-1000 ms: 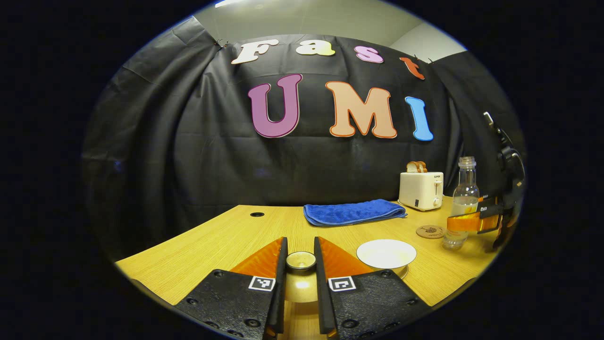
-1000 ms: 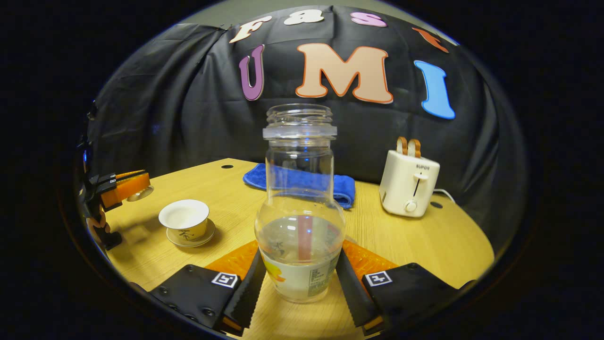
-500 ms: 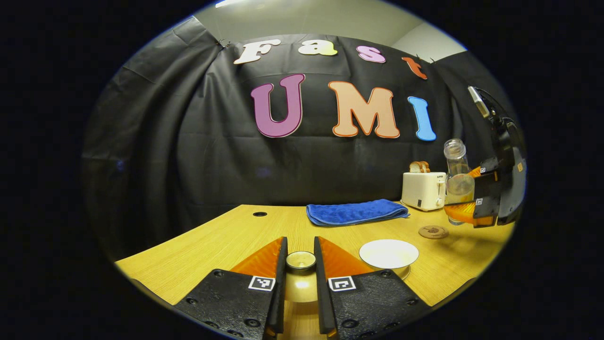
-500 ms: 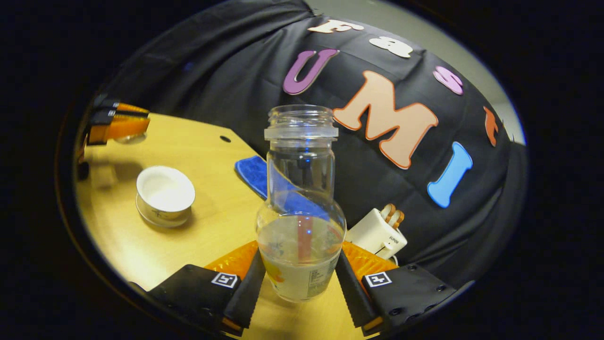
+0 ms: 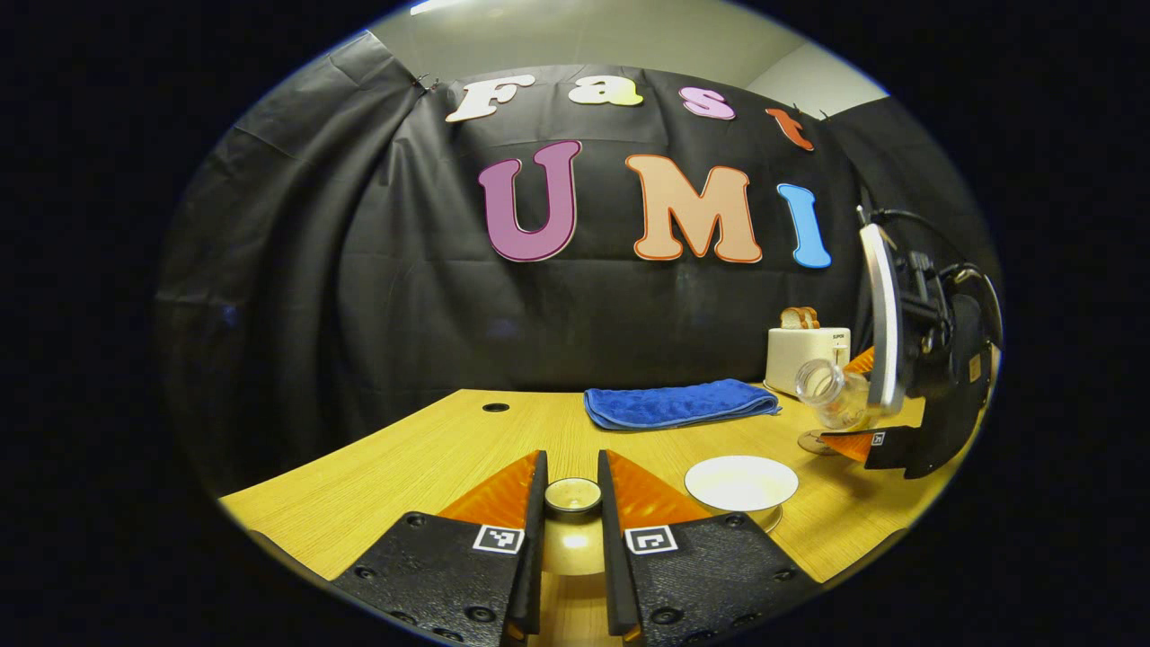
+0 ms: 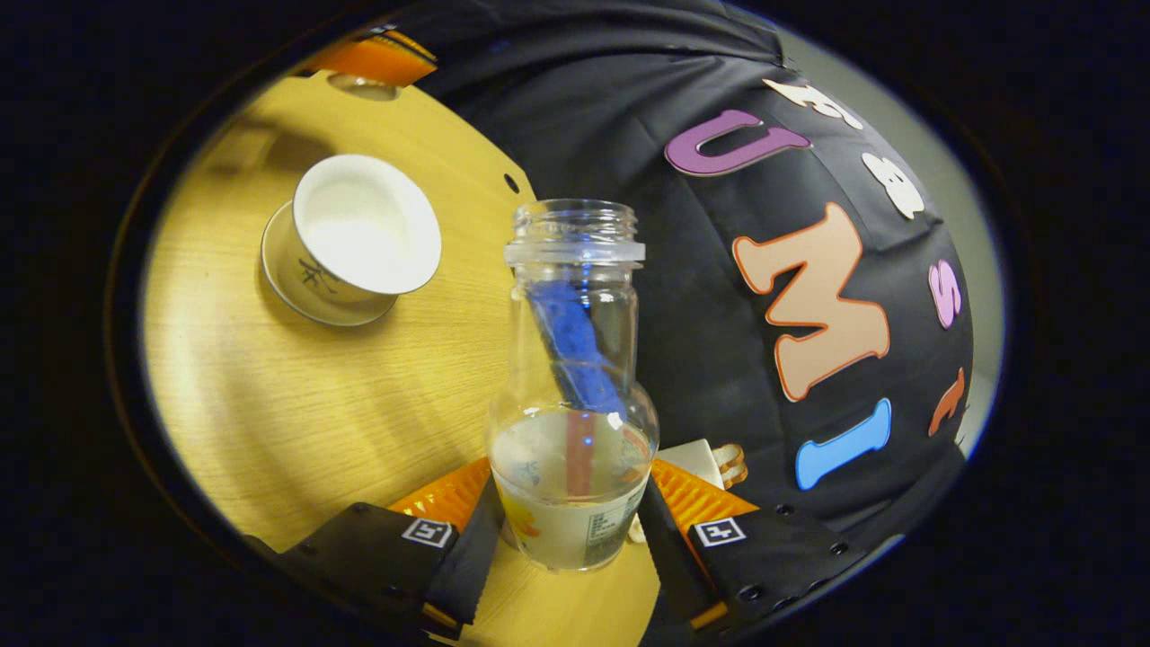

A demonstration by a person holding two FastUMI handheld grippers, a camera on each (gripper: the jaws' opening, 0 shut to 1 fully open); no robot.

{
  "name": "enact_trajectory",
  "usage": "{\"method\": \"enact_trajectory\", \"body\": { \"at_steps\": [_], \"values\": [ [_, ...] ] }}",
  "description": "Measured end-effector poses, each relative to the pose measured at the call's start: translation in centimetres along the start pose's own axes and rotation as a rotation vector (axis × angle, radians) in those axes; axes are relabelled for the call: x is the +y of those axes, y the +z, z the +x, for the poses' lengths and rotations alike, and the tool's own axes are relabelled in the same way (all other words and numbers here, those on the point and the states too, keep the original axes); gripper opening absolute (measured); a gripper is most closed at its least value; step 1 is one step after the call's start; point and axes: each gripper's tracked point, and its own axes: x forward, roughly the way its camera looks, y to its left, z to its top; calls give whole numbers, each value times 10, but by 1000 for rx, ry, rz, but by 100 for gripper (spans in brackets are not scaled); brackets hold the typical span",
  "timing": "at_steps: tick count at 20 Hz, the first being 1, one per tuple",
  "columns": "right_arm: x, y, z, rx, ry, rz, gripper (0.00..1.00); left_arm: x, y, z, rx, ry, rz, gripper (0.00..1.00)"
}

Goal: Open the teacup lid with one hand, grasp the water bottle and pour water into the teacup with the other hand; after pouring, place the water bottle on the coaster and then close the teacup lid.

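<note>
your right hand-held gripper (image 6: 566, 539) is clamped on the water bottle (image 6: 573, 386), neck tipped toward the open teacup (image 6: 364, 229) off to its left; left hand-held gripper (image 5: 572, 503) pinches the lid (image 5: 572, 494).

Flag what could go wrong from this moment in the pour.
1. The clear glass water bottle is tilted while its mouth sits off to the side of the white porcelain teacup; water may land on the light wooden table.
2. The right gripper holds the bottle low on its body, so it could slip as it tips.
3. The left gripper holds the round teacup lid close beside the cup; splashes could reach it.
</note>
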Motion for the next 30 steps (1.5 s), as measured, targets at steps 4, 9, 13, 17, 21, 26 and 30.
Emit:
{"method": "enact_trajectory", "body": {
  "at_steps": [4,9,13,17,21,26,30],
  "values": [
    [3,9,-2,-5,-4,-106,82,1,0,0,1,5,0,26],
    [6,14,-3,-13,3,-269,81,2,0,-1,1,7,0,26],
    [11,14,-3,-15,4,-315,81,2,0,-1,2,7,-1,26],
    [6,24,-6,-39,-50,-407,81,2,0,-1,1,9,-1,26],
    [-10,30,-5,-52,-87,-492,82,2,0,-1,1,9,-1,26],
    [-27,38,-8,-59,-147,-588,80,3,0,0,1,12,-1,26],
    [-44,41,-1,-72,-188,-654,80,3,0,0,1,12,-1,26]
  ]
}}
